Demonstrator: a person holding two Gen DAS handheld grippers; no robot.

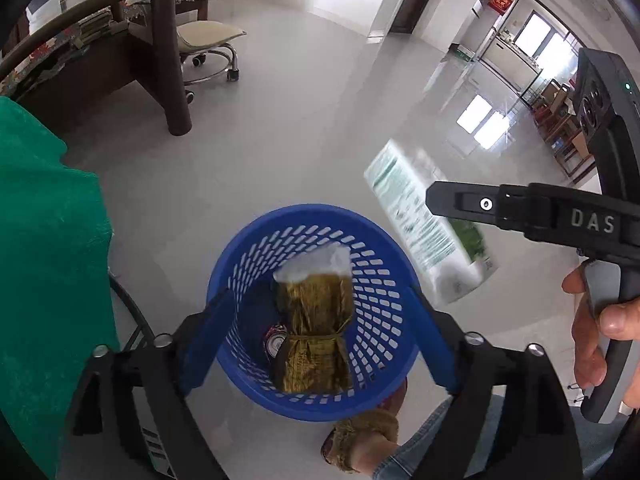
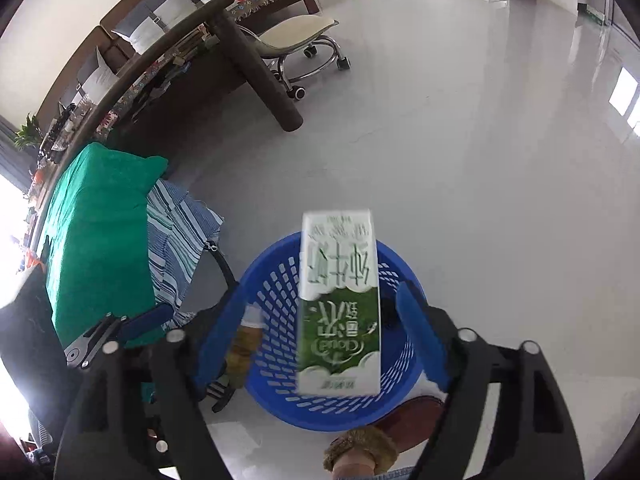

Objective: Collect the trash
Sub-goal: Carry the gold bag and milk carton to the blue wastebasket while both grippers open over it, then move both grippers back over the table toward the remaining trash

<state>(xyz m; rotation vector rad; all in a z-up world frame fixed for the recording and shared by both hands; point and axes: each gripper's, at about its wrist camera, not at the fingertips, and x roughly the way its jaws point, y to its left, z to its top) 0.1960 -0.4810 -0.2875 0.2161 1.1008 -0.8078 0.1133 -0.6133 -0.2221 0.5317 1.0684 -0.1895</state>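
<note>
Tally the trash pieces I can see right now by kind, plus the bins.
Milk carton, in mid-air above the basket: 1
Gold-brown wrapped packet, in mid-air above the basket: 1
Can, inside the basket: 1
Blue basket: 1
Total: 4

Glossy pale floor [image 2: 460,140], wheeled stool [image 2: 304,36]

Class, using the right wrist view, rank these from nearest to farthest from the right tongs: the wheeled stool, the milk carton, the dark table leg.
1. Milk carton: between the open right tongs, touching neither finger, over the blue basket.
2. Dark table leg: upper left, beyond the basket.
3. Wheeled stool: just behind the leg.
</note>
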